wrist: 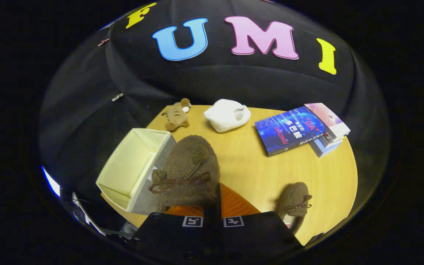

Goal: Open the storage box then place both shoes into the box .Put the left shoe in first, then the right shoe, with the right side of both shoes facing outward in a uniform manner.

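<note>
Gripper (215,206): fingers are closing tight on the heel edge of a brown shoe (188,171), holding it up, toe pointing away.
Storage box (133,169): sitting open, just left of the held shoe, touching it in this view.
Second shoe (294,201): lying on the round table (248,169), right of the fingers.
Beyond: plush toy (177,115), white cloth (227,115), stacked books (300,129) are resting.
</note>
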Available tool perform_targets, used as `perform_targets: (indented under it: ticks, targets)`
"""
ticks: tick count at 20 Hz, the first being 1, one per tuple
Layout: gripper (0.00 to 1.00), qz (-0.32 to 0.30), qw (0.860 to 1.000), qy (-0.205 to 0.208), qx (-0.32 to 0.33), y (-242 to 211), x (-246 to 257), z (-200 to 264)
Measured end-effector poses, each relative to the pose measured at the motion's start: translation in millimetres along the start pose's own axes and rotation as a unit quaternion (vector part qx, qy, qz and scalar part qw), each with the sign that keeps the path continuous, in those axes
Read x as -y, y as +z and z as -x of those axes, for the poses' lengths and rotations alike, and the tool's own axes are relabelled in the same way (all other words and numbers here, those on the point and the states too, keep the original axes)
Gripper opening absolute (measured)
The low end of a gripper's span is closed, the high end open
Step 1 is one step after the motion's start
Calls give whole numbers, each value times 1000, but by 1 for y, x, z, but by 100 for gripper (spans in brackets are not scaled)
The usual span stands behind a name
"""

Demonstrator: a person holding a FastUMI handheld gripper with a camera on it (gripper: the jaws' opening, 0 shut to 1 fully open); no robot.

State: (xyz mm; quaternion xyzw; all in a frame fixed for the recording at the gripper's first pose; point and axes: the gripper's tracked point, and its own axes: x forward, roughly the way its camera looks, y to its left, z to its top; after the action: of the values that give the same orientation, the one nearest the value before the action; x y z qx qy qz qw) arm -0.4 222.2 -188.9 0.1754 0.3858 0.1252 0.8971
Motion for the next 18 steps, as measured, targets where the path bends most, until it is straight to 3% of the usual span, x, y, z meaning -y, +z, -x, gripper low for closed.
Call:
perform_targets:
  ticks: [4,8,18]
  targets:
    - [5,-20,999,21,14,39,-53,-12]
    - [5,-50,998,28,-6,46,-103,-49]
    - [6,-53,996,-17,-77,-4,-183,-137]
